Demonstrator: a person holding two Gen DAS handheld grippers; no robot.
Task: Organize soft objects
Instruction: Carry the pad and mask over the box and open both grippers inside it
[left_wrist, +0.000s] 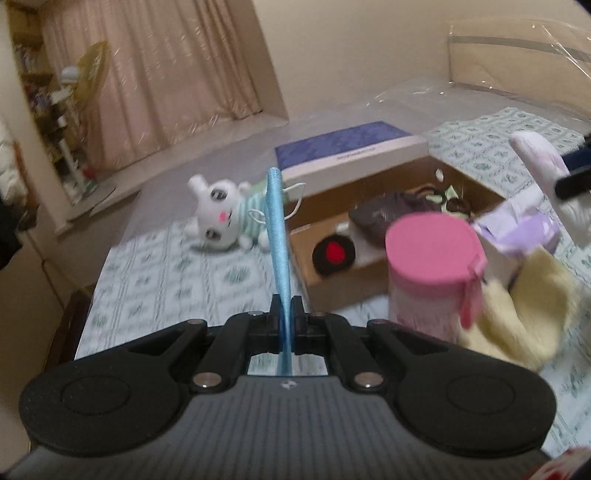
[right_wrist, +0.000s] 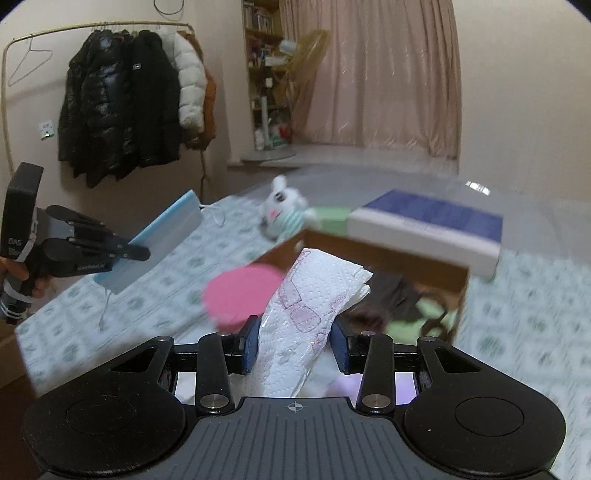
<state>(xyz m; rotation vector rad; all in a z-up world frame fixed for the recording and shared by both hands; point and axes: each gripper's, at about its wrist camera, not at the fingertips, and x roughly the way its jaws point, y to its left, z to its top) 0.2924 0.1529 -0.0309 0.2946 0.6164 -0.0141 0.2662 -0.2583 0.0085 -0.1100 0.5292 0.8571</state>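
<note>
Blue face mask (left_wrist: 276, 236) pleated nonwoven; tissue pack (right_wrist: 306, 314) glossy film; cardboard box (left_wrist: 340, 280) matt brown.

The blue face mask (left_wrist: 277, 236) is thin and flat, seen edge-on from the left wrist, raised above the patterned bedspread with white ear loops trailing; the white tissue pack (right_wrist: 306, 317), printed with pale pink shapes, stands tilted and lifted before the open cardboard box (left_wrist: 325, 280); inside that box lie dark and green soft pieces; a white plush rabbit (left_wrist: 225, 218) in a striped top lies beside the box; a pale yellow cloth (left_wrist: 517, 314) is crumpled nearby.
</note>
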